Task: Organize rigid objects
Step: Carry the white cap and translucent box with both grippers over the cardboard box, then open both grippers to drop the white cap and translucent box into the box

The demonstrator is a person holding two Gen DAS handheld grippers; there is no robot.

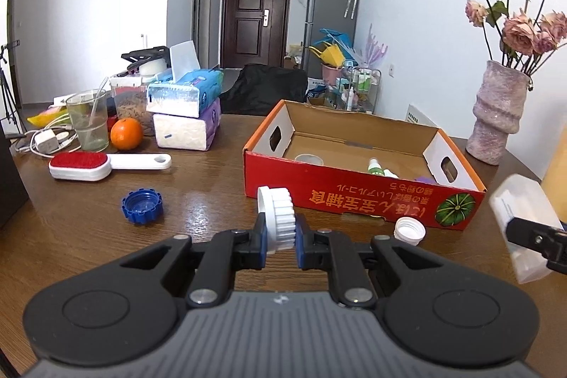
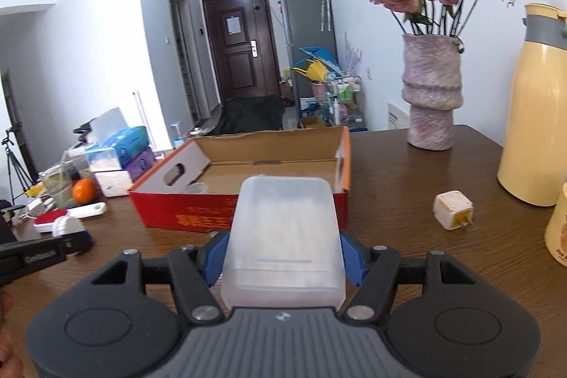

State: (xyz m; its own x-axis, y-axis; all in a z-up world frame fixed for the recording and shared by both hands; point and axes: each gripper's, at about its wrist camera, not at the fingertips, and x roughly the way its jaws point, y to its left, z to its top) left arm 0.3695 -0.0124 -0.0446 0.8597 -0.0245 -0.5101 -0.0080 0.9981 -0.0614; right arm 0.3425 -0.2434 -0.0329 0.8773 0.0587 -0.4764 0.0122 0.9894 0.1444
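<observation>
My left gripper (image 1: 280, 232) is shut on a white ribbed cap (image 1: 280, 218), held on edge above the wooden table just in front of the red cardboard box (image 1: 354, 201). My right gripper (image 2: 283, 250) is shut on a translucent white plastic case (image 2: 283, 236), facing the red box (image 2: 184, 215) from its near side. That case (image 1: 521, 222) and the right gripper's finger (image 1: 531, 236) show at the right edge of the left wrist view. The left gripper with its cap (image 2: 65, 225) shows at the left of the right wrist view. Inside the box lie a roll of tape (image 1: 309, 159) and a small green-capped bottle (image 1: 375, 167).
On the table lie a blue cap (image 1: 141, 206), a white cap (image 1: 410, 229), a red lint brush (image 1: 92, 164), an orange (image 1: 126, 133), a glass (image 1: 87, 119) and stacked tissue packs (image 1: 186, 116). A vase of dried roses (image 2: 432, 91), a yellow flask (image 2: 535, 116) and a white plug adapter (image 2: 453, 209) stand right.
</observation>
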